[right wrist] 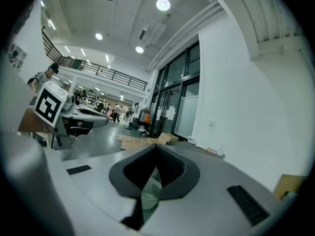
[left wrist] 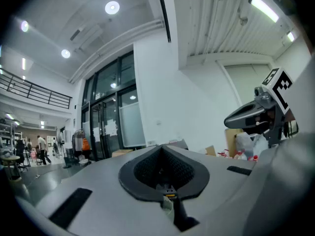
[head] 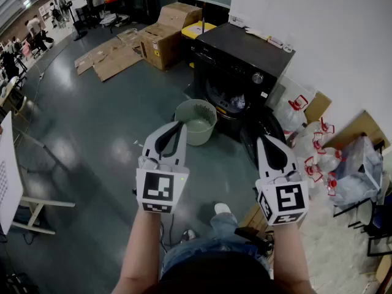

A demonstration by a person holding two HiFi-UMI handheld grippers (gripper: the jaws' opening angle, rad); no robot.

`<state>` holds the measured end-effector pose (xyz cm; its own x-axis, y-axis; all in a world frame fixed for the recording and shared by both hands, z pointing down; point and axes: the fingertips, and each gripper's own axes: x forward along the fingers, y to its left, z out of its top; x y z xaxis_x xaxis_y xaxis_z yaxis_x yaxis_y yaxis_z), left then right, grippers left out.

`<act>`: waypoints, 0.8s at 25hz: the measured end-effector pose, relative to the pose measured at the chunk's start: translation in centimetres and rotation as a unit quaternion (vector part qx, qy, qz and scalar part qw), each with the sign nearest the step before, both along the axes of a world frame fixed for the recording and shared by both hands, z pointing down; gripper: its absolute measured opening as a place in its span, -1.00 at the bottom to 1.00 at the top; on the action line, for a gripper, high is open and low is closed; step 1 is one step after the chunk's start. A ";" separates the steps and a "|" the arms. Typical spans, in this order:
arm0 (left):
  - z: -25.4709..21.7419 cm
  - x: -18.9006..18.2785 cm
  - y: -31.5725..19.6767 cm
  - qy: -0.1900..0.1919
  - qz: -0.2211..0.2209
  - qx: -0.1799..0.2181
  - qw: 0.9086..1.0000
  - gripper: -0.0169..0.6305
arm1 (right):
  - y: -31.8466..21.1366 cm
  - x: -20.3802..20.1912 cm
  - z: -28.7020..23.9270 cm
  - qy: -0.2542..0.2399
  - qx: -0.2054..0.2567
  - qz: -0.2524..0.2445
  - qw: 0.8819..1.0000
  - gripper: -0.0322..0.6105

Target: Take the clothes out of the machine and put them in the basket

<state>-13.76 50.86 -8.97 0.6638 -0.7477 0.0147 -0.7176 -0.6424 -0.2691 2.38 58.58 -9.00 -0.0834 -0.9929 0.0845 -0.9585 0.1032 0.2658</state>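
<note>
Opening stage, judged as approach, with nothing yet removed. Black washing machine ahead of both sets of jaws and well beyond the tips, its door swung open and lying close by the right tips in the head view; pale green basket on the floor just beyond the left jaws and a little to their right, beside the machine, no clothes seen in it; clothes bunched in the drum mouth, beyond and between the two pairs of tips, untouched; left gripper held level, jaws fully together, holding nothing; right gripper likewise level, jaws pressed together, nothing gripped, only a pale green perforated sliver glimpsed through the slot behind the tips, probably the basket farther off. Next move, as a judgement: carry one gripper forward and down to the drum mouth, spread its jaws before entry, then close on a fold of fabric near the rim; calls for clearance past the open door and a pinch deep enough not to slip off loose cloth. Writing: none legible; black-and-white square markers on each gripper's cube, patterns only; print on the cardboard boxes far beyond and left of the left jaws too small to read; no brand readable on the machine's panel.
</note>
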 end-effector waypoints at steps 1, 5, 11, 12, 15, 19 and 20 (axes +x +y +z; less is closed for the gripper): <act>-0.2 -0.2 -0.1 0.000 -0.002 0.001 1.000 -0.94 | 0.0 0.0 -0.2 0.000 0.002 0.001 1.000 -0.90; -0.7 -0.9 -0.2 0.006 -0.010 0.002 1.000 -0.94 | 0.3 0.2 -0.7 -0.002 0.005 0.005 1.000 -0.90; -0.3 -2.8 -0.9 0.032 -0.046 -0.009 0.998 -0.94 | 0.6 0.6 0.1 -0.021 -0.005 -0.003 1.000 -0.90; -0.1 -3.1 -1.2 0.037 -0.052 -0.014 0.998 -0.94 | 0.3 0.7 0.6 -0.031 -0.015 -0.009 0.999 -0.89; 1.0 -2.8 -2.5 0.046 -0.057 -0.048 0.996 -0.60 | -1.2 1.3 1.7 -0.070 -0.031 -0.029 0.997 0.21; 1.6 -1.3 -4.3 0.060 -0.058 -0.071 0.994 0.73 | -3.4 3.9 1.4 -0.085 0.002 -0.006 0.996 0.88; 1.6 -0.8 -4.8 0.060 -0.062 -0.068 0.994 0.74 | -4.0 4.5 1.4 -0.082 0.004 -0.007 0.997 0.89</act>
